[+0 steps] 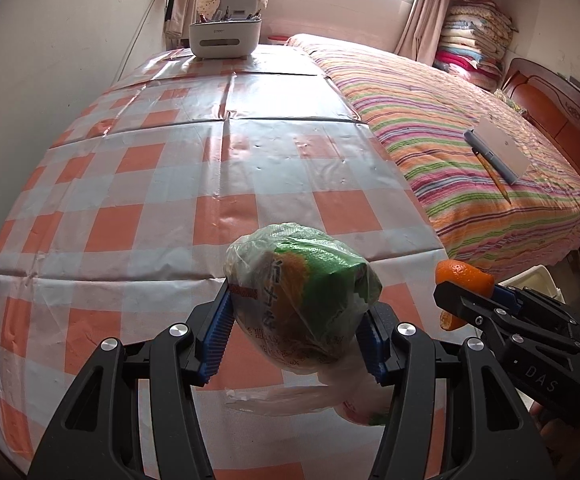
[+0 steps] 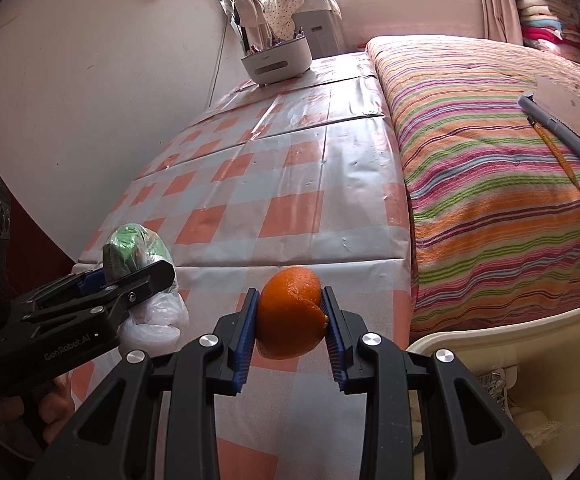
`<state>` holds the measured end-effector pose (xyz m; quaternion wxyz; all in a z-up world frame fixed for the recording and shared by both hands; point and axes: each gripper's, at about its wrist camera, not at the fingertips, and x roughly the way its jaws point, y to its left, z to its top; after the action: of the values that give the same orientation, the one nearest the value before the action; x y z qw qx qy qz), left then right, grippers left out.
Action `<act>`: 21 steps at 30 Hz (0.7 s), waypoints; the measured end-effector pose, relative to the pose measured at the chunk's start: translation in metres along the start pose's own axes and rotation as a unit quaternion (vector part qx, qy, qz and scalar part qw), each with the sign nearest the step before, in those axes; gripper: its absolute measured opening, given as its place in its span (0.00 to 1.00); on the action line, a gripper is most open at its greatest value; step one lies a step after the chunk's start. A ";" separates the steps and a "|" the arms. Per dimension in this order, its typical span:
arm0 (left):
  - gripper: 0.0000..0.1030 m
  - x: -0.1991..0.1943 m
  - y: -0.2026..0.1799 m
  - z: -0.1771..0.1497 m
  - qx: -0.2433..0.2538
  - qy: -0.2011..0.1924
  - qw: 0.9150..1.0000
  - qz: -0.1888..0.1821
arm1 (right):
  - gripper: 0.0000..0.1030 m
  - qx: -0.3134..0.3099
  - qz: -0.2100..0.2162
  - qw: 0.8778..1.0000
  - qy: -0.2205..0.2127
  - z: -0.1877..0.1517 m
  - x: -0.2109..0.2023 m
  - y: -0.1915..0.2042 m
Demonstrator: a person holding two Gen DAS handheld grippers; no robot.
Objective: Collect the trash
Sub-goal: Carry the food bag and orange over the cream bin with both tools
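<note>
Left gripper: closed on a crumpled plastic bag with a green and orange wrapper inside; the blue pads press its two sides and a loose clear tail hangs below
Right gripper: closed on a piece of orange peel, pinched between the ribbed pads above the near edge of the table
Where the trash is: both pieces are off the checked tablecloth, carried in the air near the table's front right corner
Step in hand: likely carrying both pieces to the white bin that shows low on the right, beside the bed
Doing it well: keep both grips firm until each piece is over the bin's mouth; take the peel in first, as the right gripper is nearer, and let the bag's tail clear the rim before letting go
In the way: the two grippers are close side by side, so they could knock together at the bin; the rim is near the striped bedspread
Around: a white caddy at the far end of the table; a pencil and a grey pen by a notebook on the bed
Bin contents: some scraps show inside, too unclear to name
</note>
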<state>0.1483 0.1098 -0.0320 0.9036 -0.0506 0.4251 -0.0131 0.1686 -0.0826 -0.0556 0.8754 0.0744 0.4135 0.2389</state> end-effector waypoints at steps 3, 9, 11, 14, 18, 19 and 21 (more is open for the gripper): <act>0.52 0.001 -0.010 -0.002 0.008 0.000 1.000 -0.005 | 0.30 0.007 -0.003 1.000 -0.009 -0.004 -0.010 -0.008; 0.52 0.003 -0.033 -0.003 0.025 0.001 1.000 -0.015 | 0.30 0.023 -0.017 0.999 -0.030 -0.009 -0.029 -0.028; 0.52 0.004 -0.042 -0.003 0.030 0.003 0.999 -0.019 | 0.30 0.031 -0.021 0.999 -0.037 -0.011 -0.036 -0.036; 0.52 0.006 -0.055 -0.003 0.040 0.002 0.999 -0.025 | 0.30 0.044 -0.030 0.997 -0.048 -0.015 -0.047 -0.050; 0.52 0.008 -0.071 -0.004 0.051 0.005 0.998 -0.034 | 0.30 0.064 -0.042 0.995 -0.058 -0.021 -0.060 -0.069; 0.52 0.008 -0.076 -0.004 0.053 0.006 0.998 -0.036 | 0.30 0.069 -0.046 0.995 -0.062 -0.022 -0.063 -0.073; 0.52 0.009 -0.084 -0.005 0.059 0.006 0.997 -0.041 | 0.30 0.076 -0.059 0.993 -0.068 -0.025 -0.069 -0.082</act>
<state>0.1519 0.0250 -0.0328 0.9011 -0.0148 0.4267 -0.0757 0.1410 -0.1892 -0.0508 0.9058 0.1321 0.3739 0.1490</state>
